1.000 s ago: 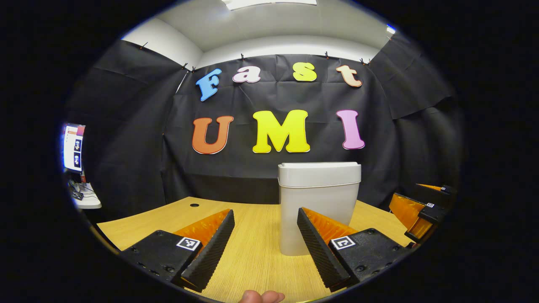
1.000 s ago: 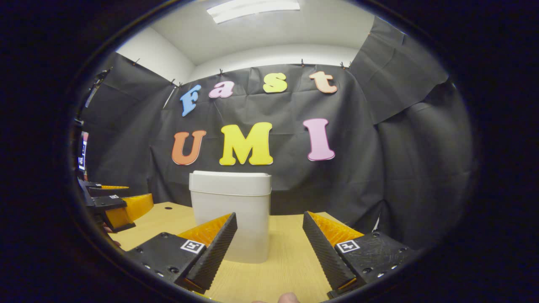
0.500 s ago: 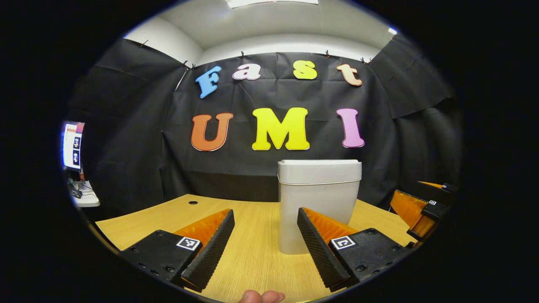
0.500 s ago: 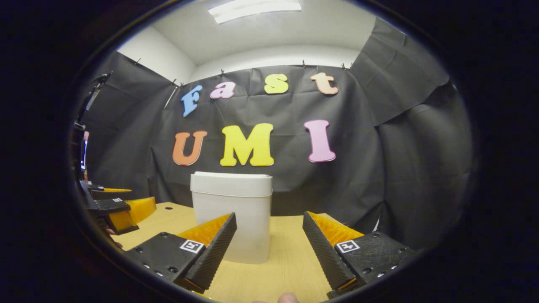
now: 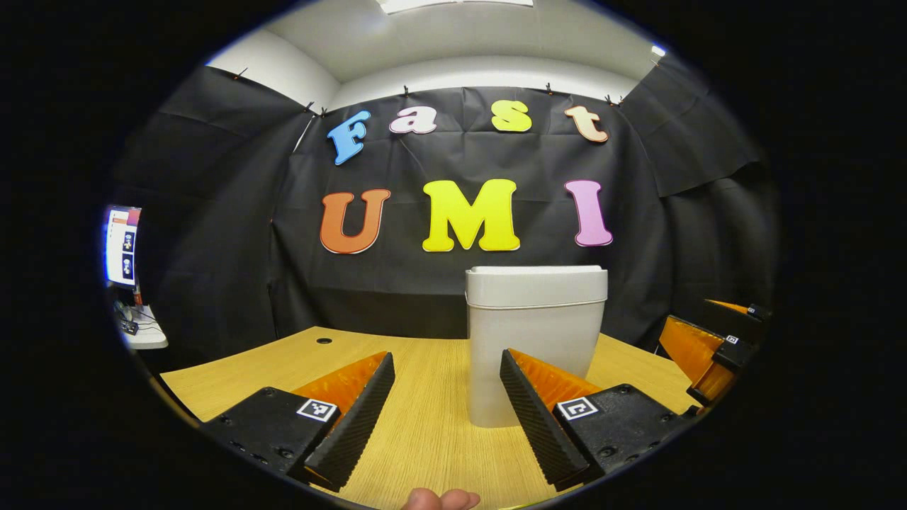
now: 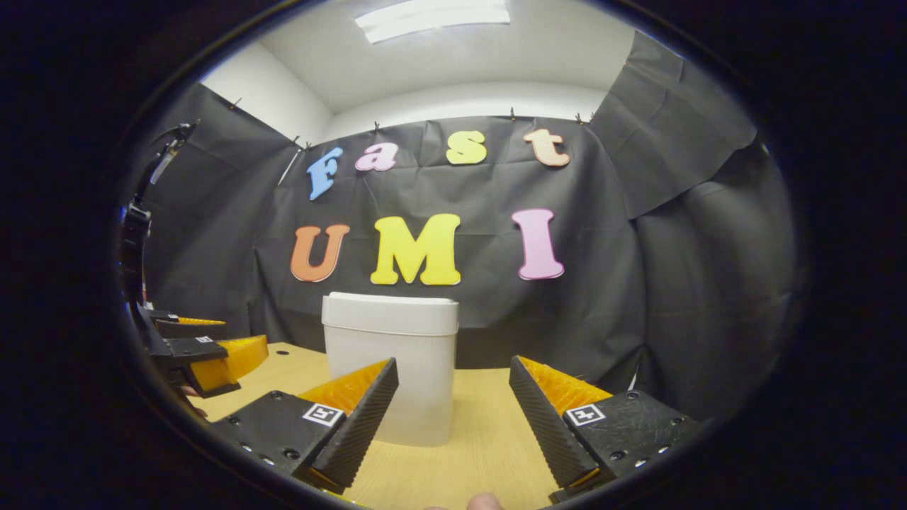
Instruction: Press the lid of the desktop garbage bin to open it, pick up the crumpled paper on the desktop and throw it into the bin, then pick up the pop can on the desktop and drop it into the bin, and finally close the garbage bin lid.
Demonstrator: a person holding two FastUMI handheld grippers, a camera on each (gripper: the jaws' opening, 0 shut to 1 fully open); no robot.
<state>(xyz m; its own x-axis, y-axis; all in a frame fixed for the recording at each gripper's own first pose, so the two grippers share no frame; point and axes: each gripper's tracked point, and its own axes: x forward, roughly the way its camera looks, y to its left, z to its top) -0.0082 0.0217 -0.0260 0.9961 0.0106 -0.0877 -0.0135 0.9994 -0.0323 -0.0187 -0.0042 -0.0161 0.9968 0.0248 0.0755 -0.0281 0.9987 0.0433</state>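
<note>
Left gripper view has the garbage bin (image 5: 535,347) a little right of the middle, standing upright on the wooden tabletop (image 5: 425,425) with its lid (image 5: 536,285) closed flat on top. The bin is pale grey, and its lower part is partly covered by the right finger of the left tool (image 5: 446,418), whose two fingers stand wide apart and hold nothing; bare tabletop lies between them. A fingertip of the person's hand (image 5: 439,499) shows at the bottom edge. Near the right edge of this view the right tool (image 5: 701,358) is seen from the side, above the tabletop and apart from the bin. A small round hole (image 5: 324,341) is in the tabletop at the far left, and a lit screen (image 5: 122,246) stands beyond the cloth wall on the left. In the right gripper view the garbage bin (image 6: 390,368) stands left of the middle, upright, lid (image 6: 390,314) closed, partly behind the left finger of the right tool (image 6: 453,425). This tool is also spread apart and empty, above the tabletop (image 6: 482,439). The left tool (image 6: 205,354) appears at the left edge, well apart from the bin. A ceiling light (image 6: 432,14) shines above.
</note>
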